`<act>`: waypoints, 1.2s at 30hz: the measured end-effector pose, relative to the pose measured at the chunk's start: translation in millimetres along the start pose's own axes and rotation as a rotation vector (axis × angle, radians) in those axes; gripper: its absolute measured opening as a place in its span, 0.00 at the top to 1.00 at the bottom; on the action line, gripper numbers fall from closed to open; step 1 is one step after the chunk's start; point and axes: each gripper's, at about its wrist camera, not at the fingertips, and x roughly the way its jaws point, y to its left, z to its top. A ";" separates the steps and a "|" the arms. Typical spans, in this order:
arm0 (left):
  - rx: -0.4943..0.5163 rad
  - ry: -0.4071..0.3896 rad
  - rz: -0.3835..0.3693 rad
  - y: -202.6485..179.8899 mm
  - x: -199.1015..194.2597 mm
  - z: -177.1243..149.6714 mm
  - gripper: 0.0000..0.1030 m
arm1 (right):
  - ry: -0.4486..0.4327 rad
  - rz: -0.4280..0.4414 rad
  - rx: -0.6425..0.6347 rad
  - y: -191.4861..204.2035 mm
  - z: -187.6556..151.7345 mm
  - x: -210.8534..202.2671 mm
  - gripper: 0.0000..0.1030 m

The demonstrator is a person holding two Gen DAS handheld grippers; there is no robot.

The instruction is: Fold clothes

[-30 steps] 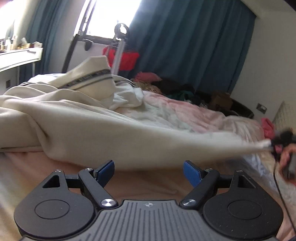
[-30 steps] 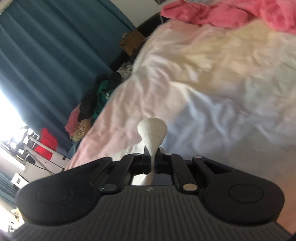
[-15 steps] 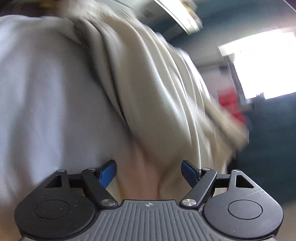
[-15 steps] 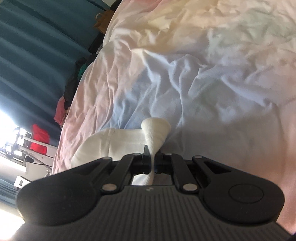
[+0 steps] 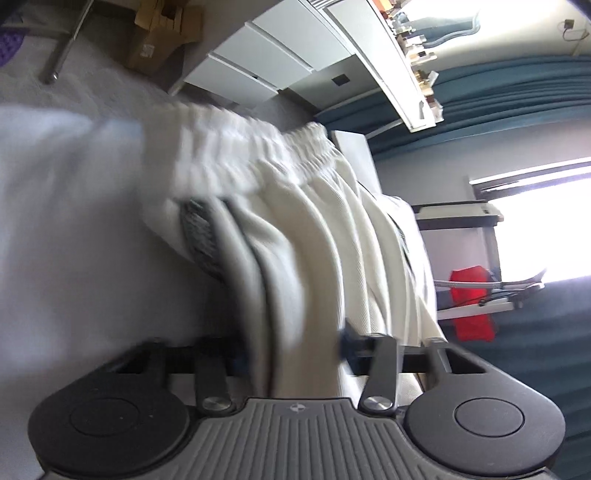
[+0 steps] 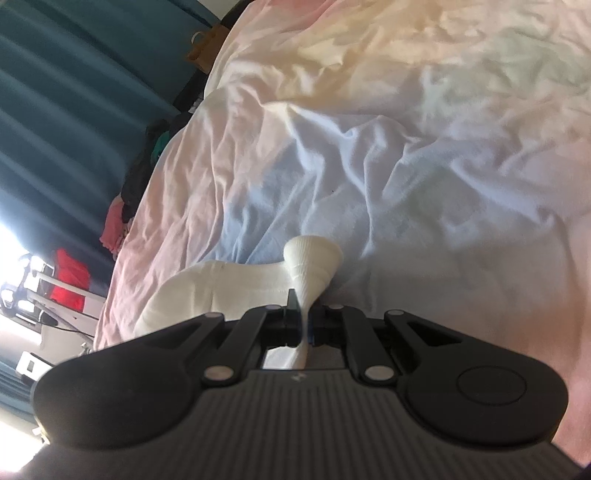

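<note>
Cream trousers (image 5: 303, 229) with an elastic waistband (image 5: 258, 147) and a grey side stripe (image 5: 201, 236) hang in folds in the left wrist view, which is rolled sideways and blurred. My left gripper (image 5: 291, 354) is closing its jaws on a thick bunch of this fabric, and the pads meet the cloth on both sides. In the right wrist view my right gripper (image 6: 304, 325) is shut on the narrow end of a trouser leg (image 6: 207, 291). The leg's cuff (image 6: 314, 258) flares out just past the fingers, low over the rumpled bed sheet (image 6: 406, 166).
White drawers (image 5: 266, 62) and a cardboard box (image 5: 159, 33) stand beyond the bed. A red bag (image 5: 471, 302) hangs on a rack by the bright window. Teal curtains (image 6: 55, 92) and a heap of dark clothes (image 6: 147, 166) border the bed's far edge.
The left gripper swung across the bed, rolled onto its side and closed from wide open onto the bunched trousers. The right gripper sank toward the sheet, still gripping the leg end.
</note>
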 end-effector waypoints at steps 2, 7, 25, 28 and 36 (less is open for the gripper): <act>0.037 -0.025 0.018 -3.2 -14.2 8.9 0.80 | -0.019 0.016 0.000 -0.2 0.8 -4.5 0.94; 0.084 -0.048 0.005 -18.5 -68.1 32.2 0.86 | -0.081 0.078 -0.027 7.0 3.0 -26.9 0.94; 0.388 0.124 0.246 20.7 -132.2 50.7 0.62 | -0.064 -0.236 -0.014 -30.8 1.1 -82.3 0.90; 0.520 0.151 0.308 6.5 -135.5 42.8 0.36 | -0.098 -0.282 -0.057 -21.9 -3.1 -86.4 0.68; 0.883 0.027 0.353 -48.6 -161.3 -14.7 0.18 | -0.258 -0.223 -0.222 16.0 -2.3 -87.1 0.31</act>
